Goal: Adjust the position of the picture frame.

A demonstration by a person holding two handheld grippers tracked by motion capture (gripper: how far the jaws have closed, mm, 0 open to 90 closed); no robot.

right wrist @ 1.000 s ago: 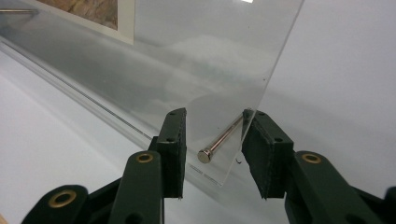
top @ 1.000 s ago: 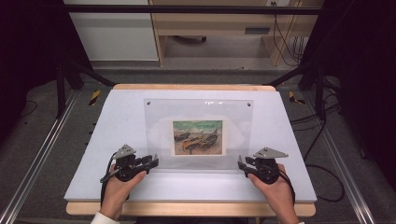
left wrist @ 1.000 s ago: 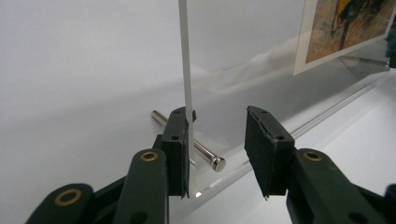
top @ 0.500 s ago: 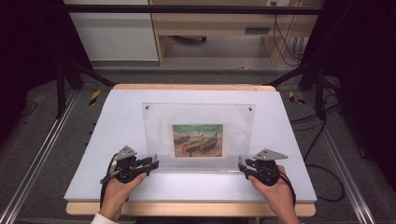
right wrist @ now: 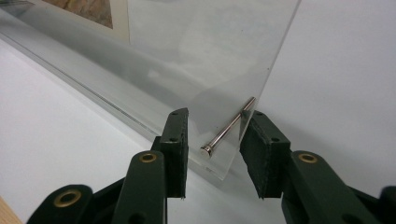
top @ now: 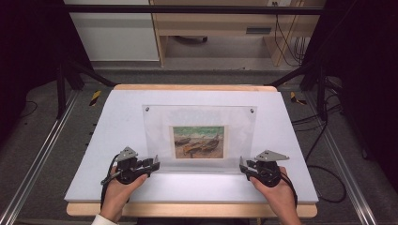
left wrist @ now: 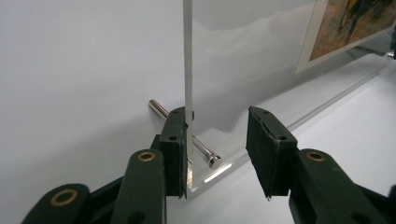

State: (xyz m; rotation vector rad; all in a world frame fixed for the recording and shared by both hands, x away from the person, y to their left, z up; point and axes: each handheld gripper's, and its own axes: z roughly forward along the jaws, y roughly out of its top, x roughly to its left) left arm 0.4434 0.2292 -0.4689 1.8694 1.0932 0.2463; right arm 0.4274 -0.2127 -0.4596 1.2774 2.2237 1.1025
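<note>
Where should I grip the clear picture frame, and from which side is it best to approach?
Grip the frame at its two lower corners, coming from the near side. It stands upright and thin, so jaws straddle the pane's edge. Stay beside the metal pin at each corner, and clear of the picture.

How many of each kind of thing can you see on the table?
Clear picture frame: 1
Painting print inside it: 1
Tools, left tool and right tool: 2
Silver pins, top pins, bottom pins: 4
Total: 8
</note>
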